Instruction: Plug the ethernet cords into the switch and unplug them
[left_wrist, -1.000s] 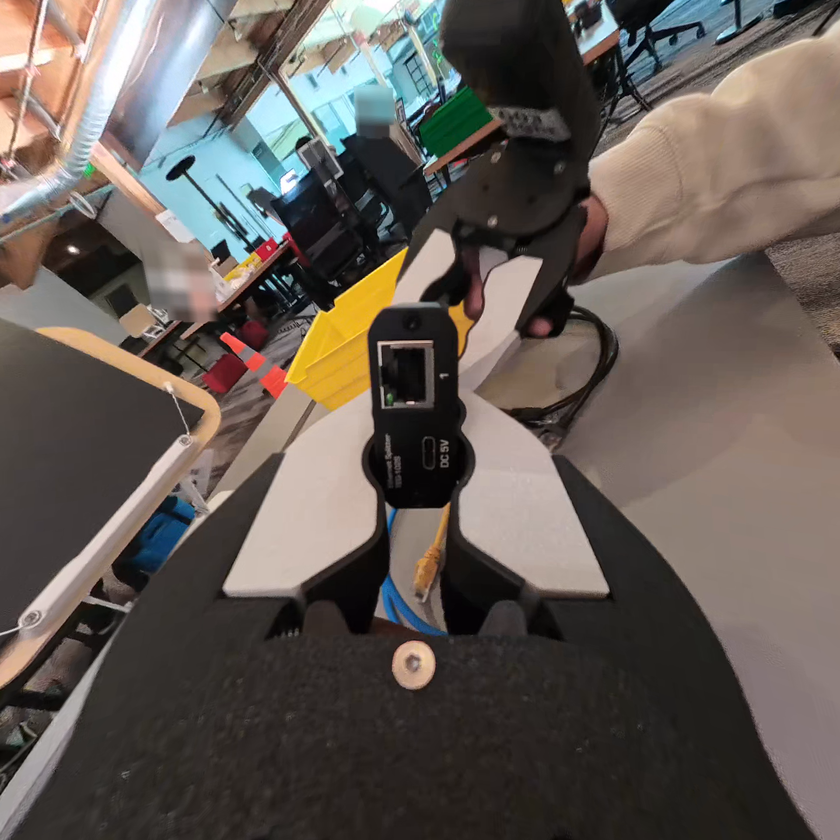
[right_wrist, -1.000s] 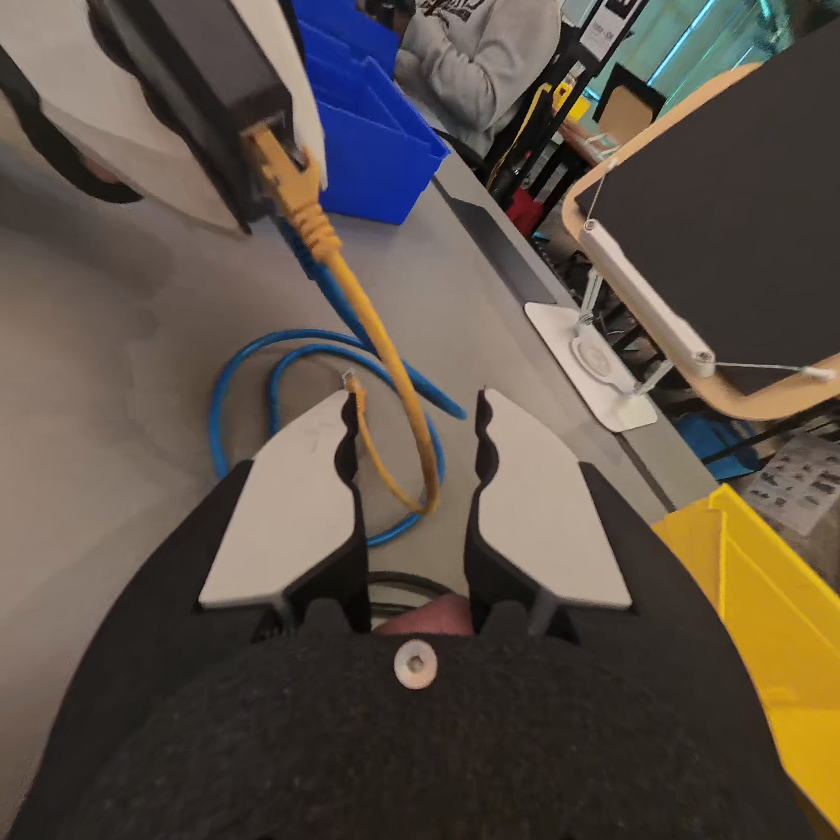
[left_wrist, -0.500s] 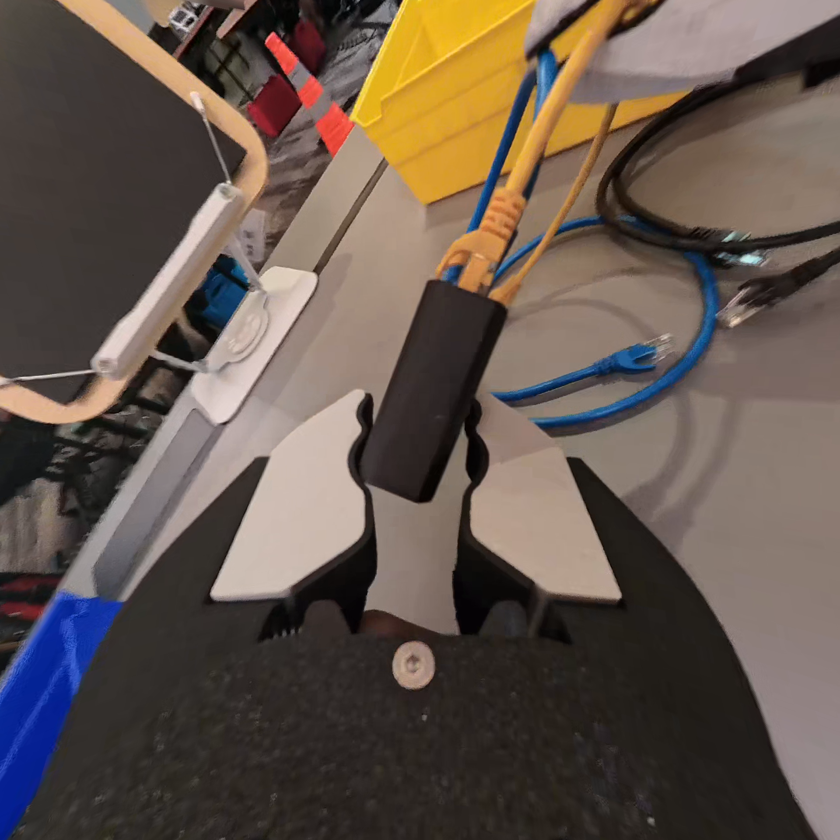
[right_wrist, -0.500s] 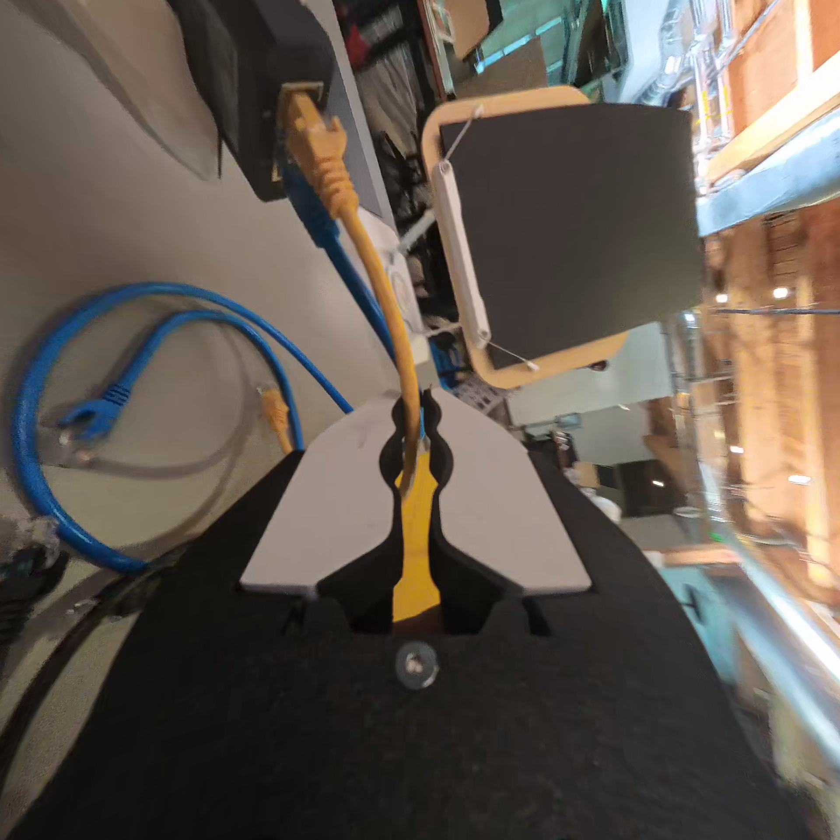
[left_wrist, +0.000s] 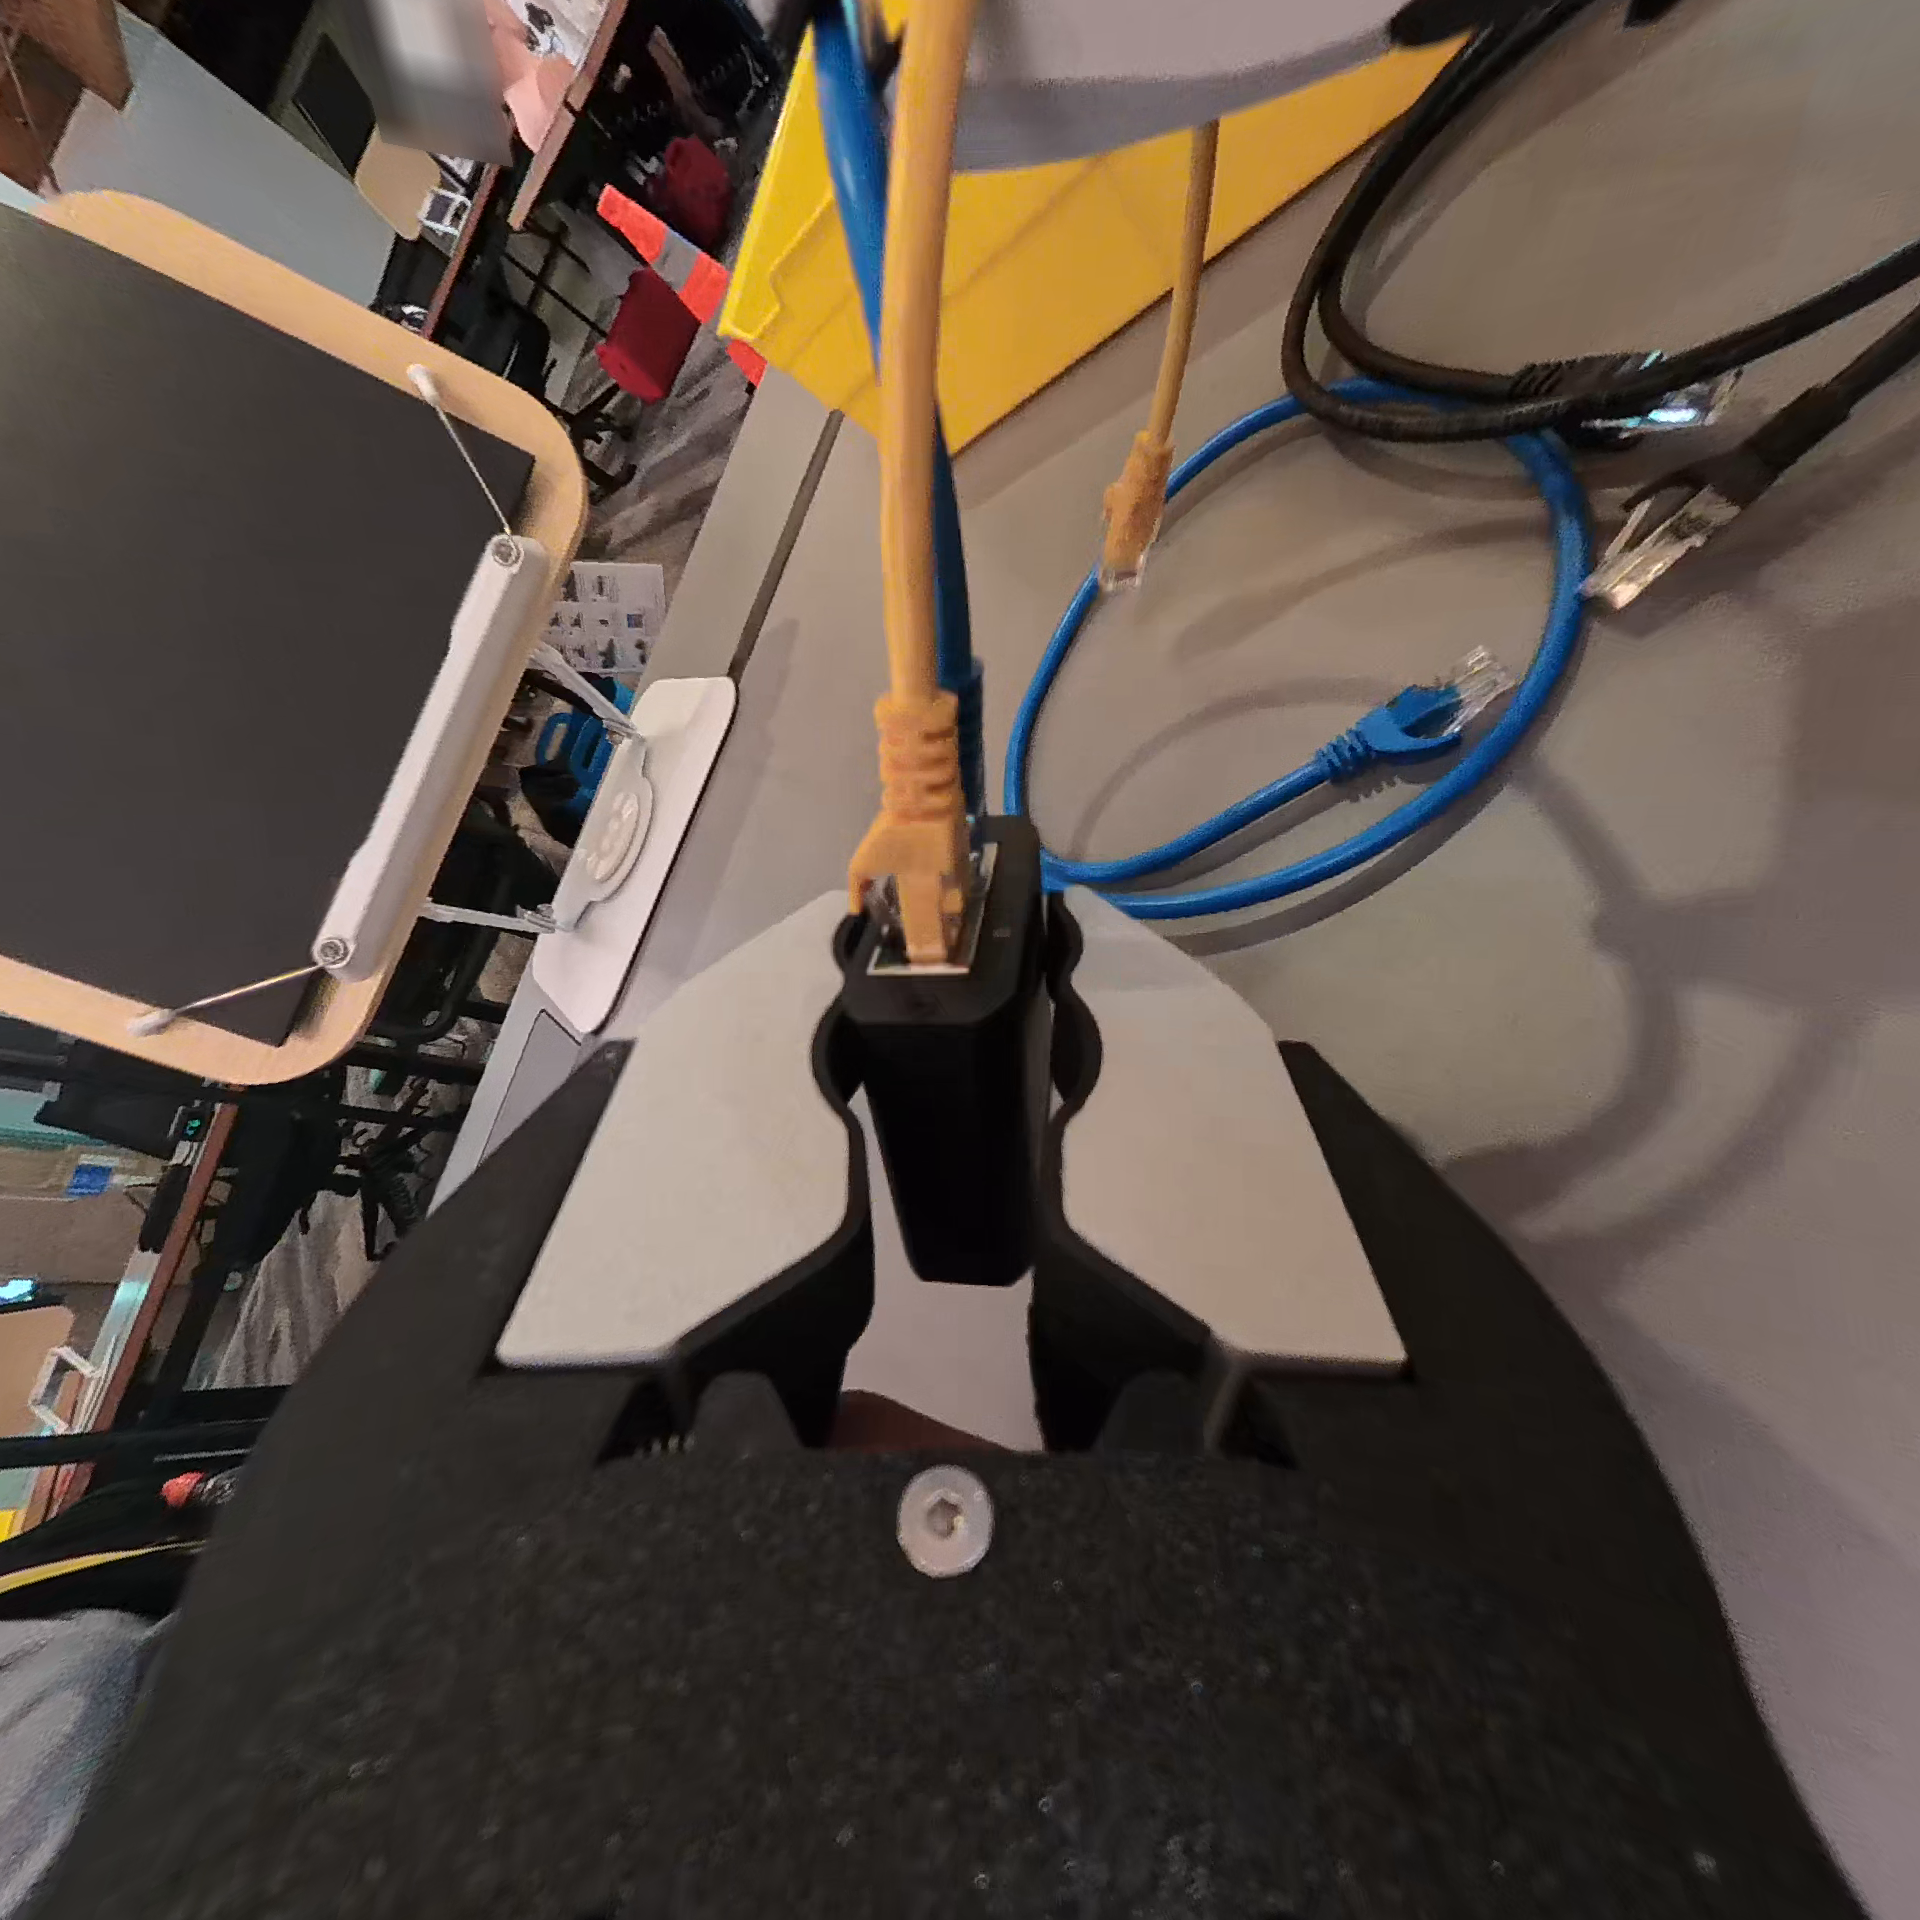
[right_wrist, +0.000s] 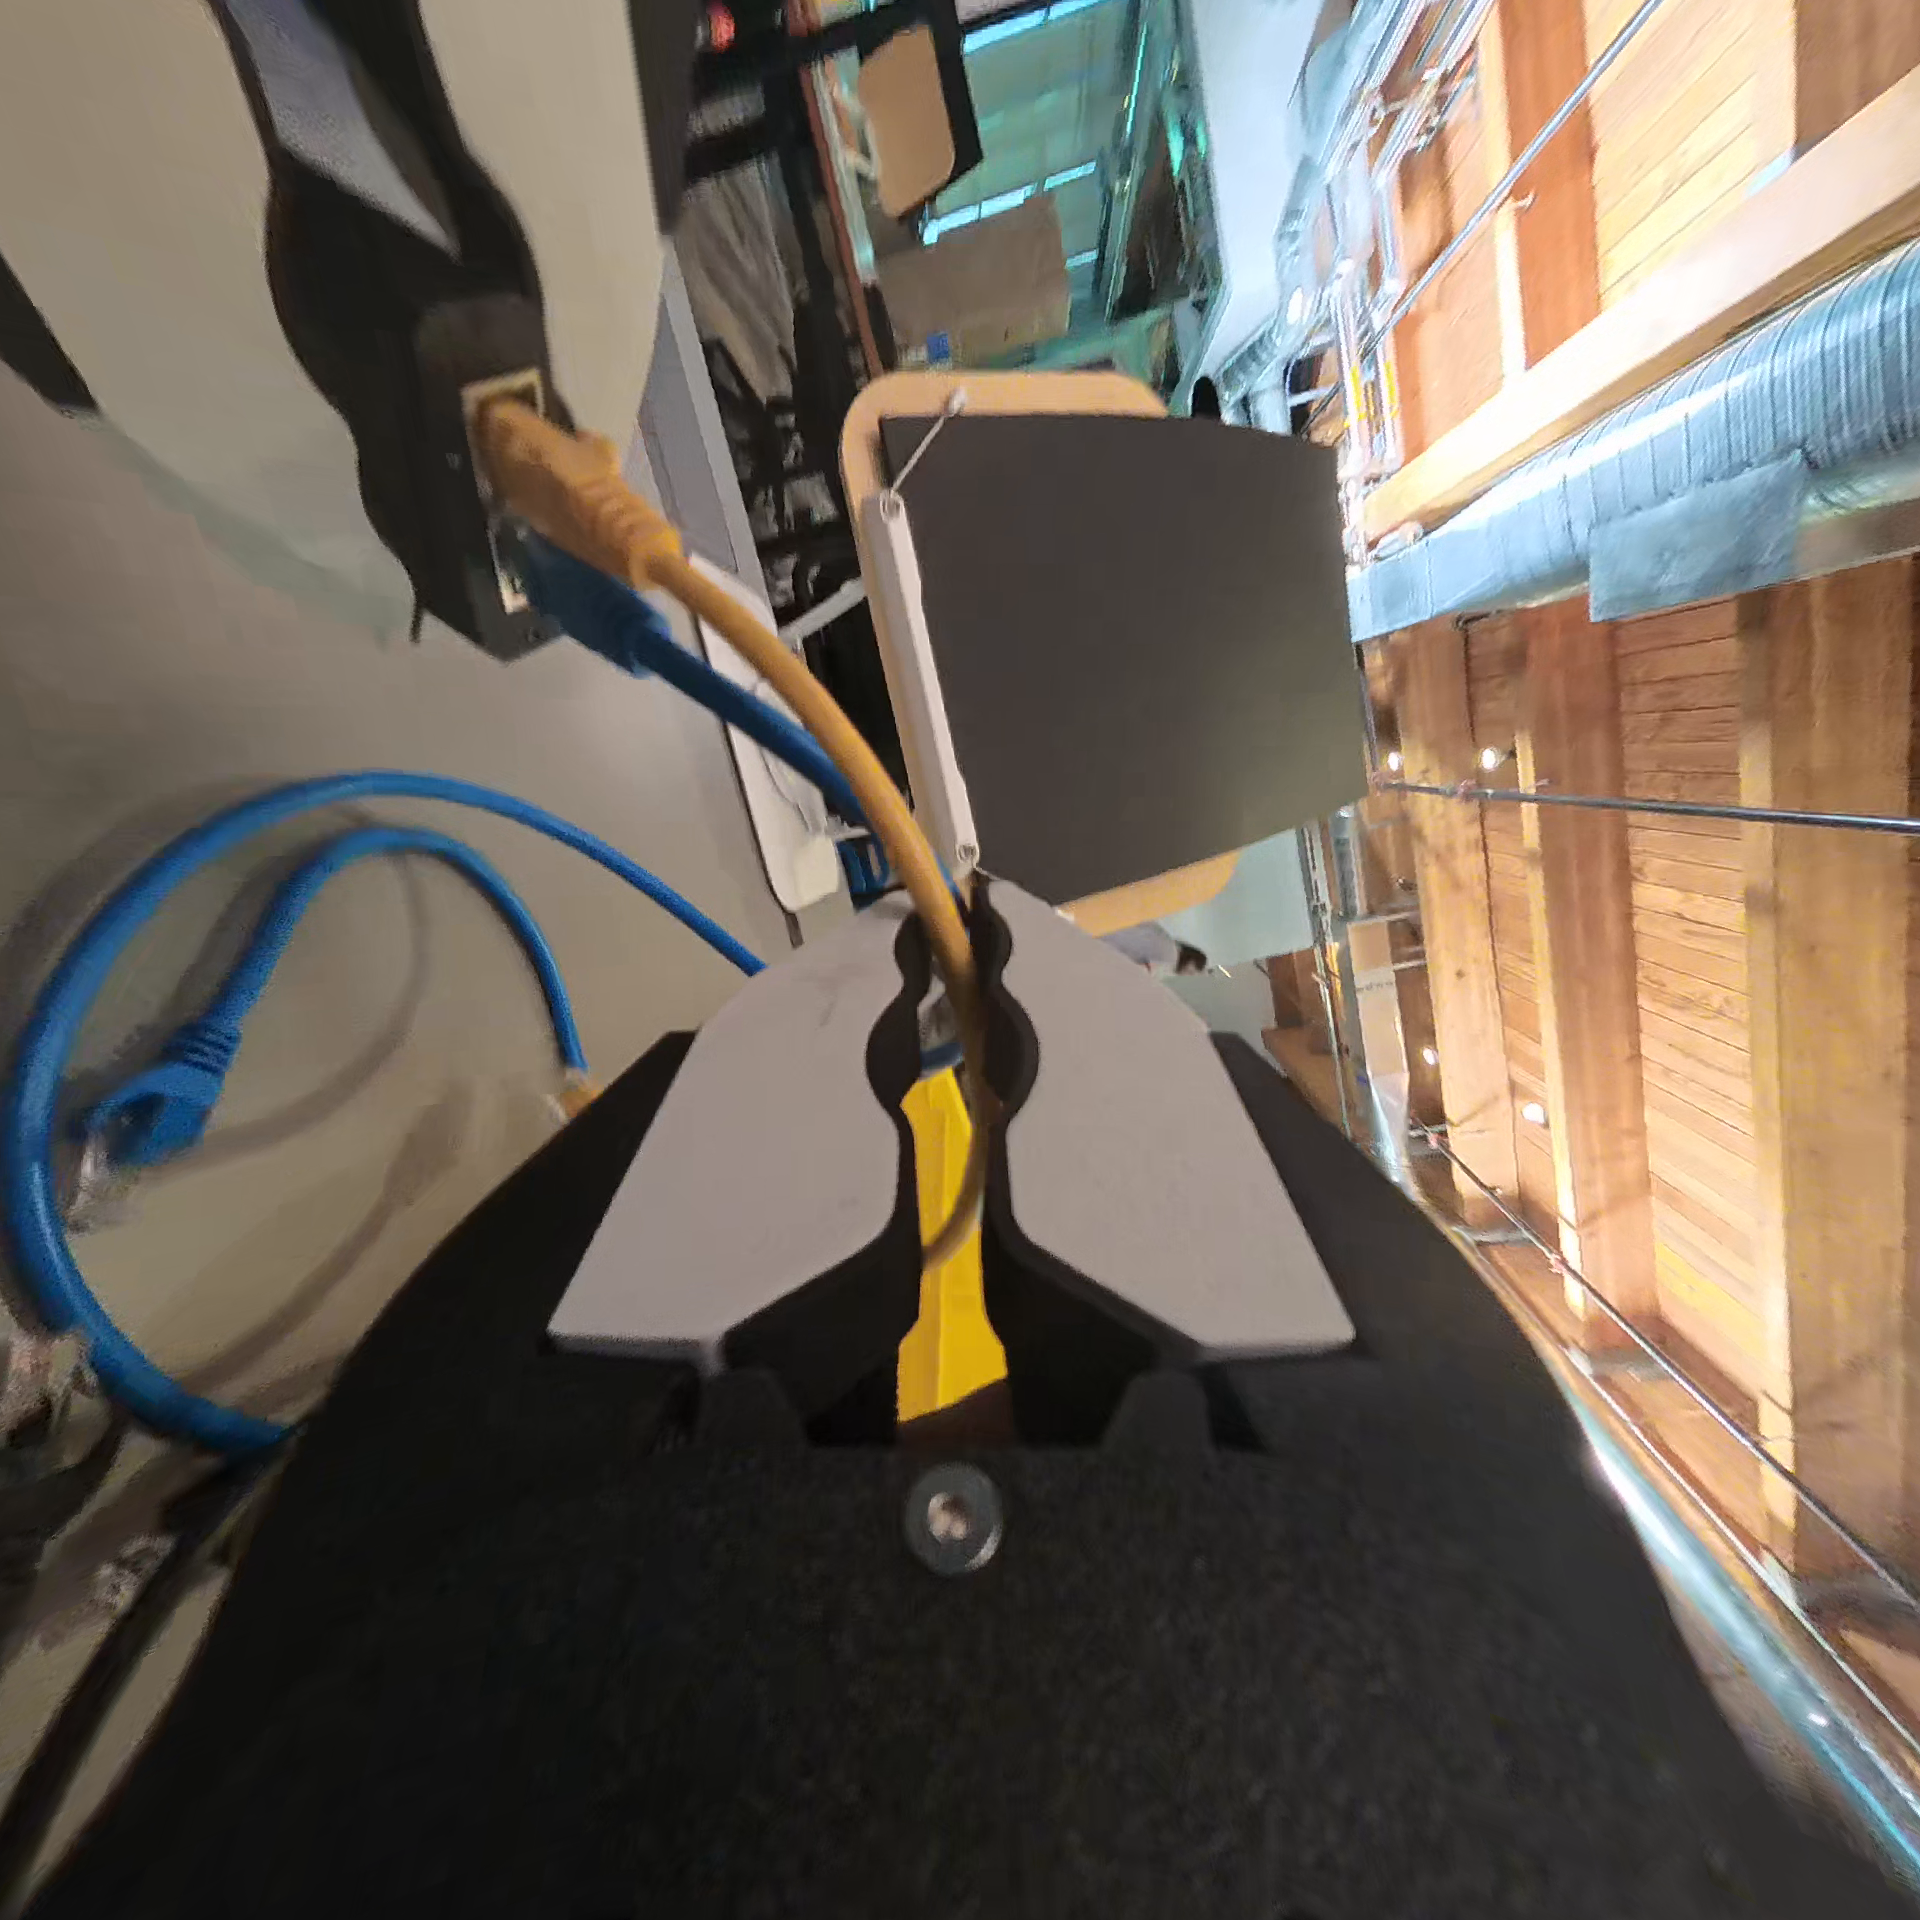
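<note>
My left gripper (left_wrist: 951, 997) is shut on a small black switch (left_wrist: 951, 1101), held above the grey table with its ports facing away. A yellow cord (left_wrist: 914, 436) and a blue cord (left_wrist: 951, 582) are plugged into it side by side. My right gripper (right_wrist: 961, 935) is shut on the yellow cord (right_wrist: 831, 748) a short way from its plug; the switch (right_wrist: 473, 499) shows at upper left in that view, between the left gripper's fingers. The yellow cord's free plug (left_wrist: 1127, 520) hangs loose. The blue cord's free plug (left_wrist: 1418, 712) lies on the table.
Black cords (left_wrist: 1455, 405) with clear plugs lie at the back right of the grey table (left_wrist: 1662, 1039). A yellow bin (left_wrist: 1039, 239) stands behind. A black board with a wooden rim (left_wrist: 208, 623) stands off the table's left edge on a white base (left_wrist: 644, 831). Across from one pair of fingers to the other is roughly 11 cm.
My right gripper closed on the yellow cord and rolled over sideways. My left gripper turned the switch so its plugged ports face away, and the cords now rise straight from it.
</note>
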